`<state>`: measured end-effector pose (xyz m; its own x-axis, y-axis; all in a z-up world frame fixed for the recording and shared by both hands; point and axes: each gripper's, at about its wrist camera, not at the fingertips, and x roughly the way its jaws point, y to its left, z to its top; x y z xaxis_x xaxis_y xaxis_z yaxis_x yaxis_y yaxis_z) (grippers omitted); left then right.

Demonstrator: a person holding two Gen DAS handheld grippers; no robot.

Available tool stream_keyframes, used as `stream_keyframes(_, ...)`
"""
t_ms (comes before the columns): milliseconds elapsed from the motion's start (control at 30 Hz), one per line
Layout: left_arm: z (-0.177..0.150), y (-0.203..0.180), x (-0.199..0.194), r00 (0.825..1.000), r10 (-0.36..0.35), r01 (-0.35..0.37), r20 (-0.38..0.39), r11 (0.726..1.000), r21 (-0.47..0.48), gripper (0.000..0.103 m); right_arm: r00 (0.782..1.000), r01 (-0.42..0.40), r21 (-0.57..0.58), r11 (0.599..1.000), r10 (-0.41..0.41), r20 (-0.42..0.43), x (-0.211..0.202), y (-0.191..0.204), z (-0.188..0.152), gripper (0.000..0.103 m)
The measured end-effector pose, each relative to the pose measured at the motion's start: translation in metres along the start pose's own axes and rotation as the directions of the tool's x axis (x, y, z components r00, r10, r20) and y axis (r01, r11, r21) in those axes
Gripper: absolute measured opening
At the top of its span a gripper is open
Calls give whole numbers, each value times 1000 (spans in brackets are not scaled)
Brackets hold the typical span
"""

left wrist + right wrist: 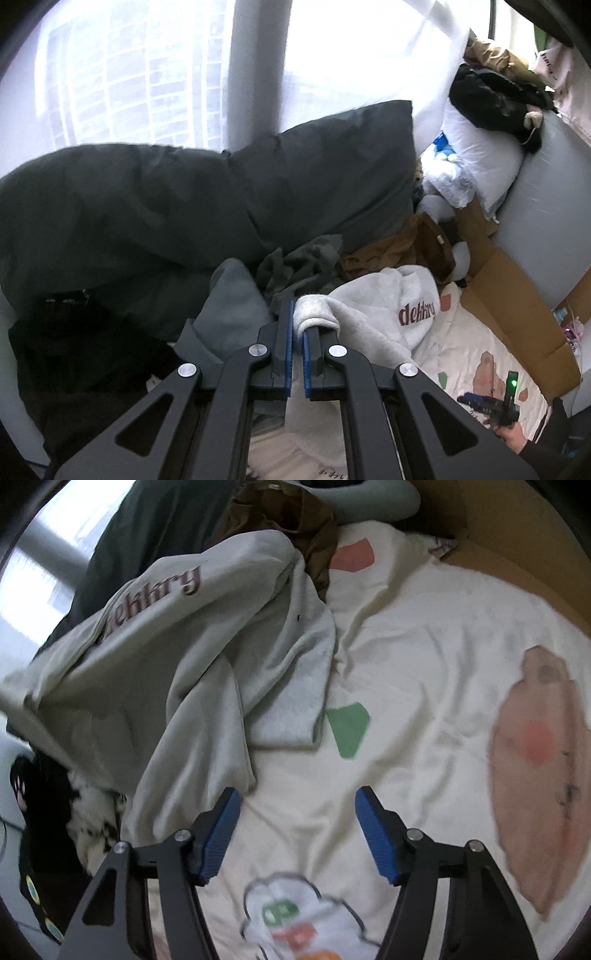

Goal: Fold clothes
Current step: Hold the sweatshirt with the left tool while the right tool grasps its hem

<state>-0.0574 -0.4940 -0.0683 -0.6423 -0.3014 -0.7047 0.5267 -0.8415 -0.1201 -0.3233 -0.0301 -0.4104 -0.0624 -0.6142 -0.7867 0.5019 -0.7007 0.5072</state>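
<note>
Big bright window [147,66] across the back, split by a thick grey upright post [258,70], daylight washing everything out. Tall gridded building outside, probably, hard to tell through the glare. Bed underneath with a cream sheet printed with coloured shapes [424,657]. Dark grey pillow [317,166] propped against the glass, white pillow [480,155] beside a pale grey padded headboard [546,199].
</note>
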Motion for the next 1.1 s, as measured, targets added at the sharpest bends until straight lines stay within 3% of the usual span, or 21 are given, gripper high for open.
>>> stream_keyframes(200,-10,17,15,1000,7,-7,-8,999,-38,3,1000,-30,71,997,30,2,40,-1,18,64)
stream_keyframes(400,-22,33,34,999,19,-22,-38,997,-69,3,1000,0,164,986,4,-28,79,-13,29,64)
stream_keyframes(500,-25,37,38,999,24,-27,-42,997,-68,3,999,-41,229,973,48,-25,87,-24,31,64)
stream_keyframes(633,-28,38,43,999,20,-23,-50,997,-67,3,998,-55,216,975,63,-27,91,-17,38,63)
stream_keyframes(767,-30,37,46,999,11,-14,-50,998,-65,3,996,-55,198,979,68,-59,103,-10,43,51)
stream_keyframes(833,-31,38,47,999,6,-10,-49,997,-78,3,996,-39,205,978,55,-71,107,-10,44,38)
stream_keyframes(867,-32,39,46,999,4,-8,-48,996,-90,3,996,-24,211,977,42,-80,109,-12,45,21)
stream_keyframes(900,-33,39,46,999,-1,-4,-46,995,-101,3,995,-17,215,976,38,-94,111,-13,45,15)
stream_keyframes(967,-34,33,45,999,-17,12,-41,994,-105,3,992,-41,215,976,65,-105,108,-11,48,9)
stream_keyframes(1100,-31,17,47,998,-56,53,-32,995,-87,3,994,-46,137,989,59,-90,79,3,53,7)
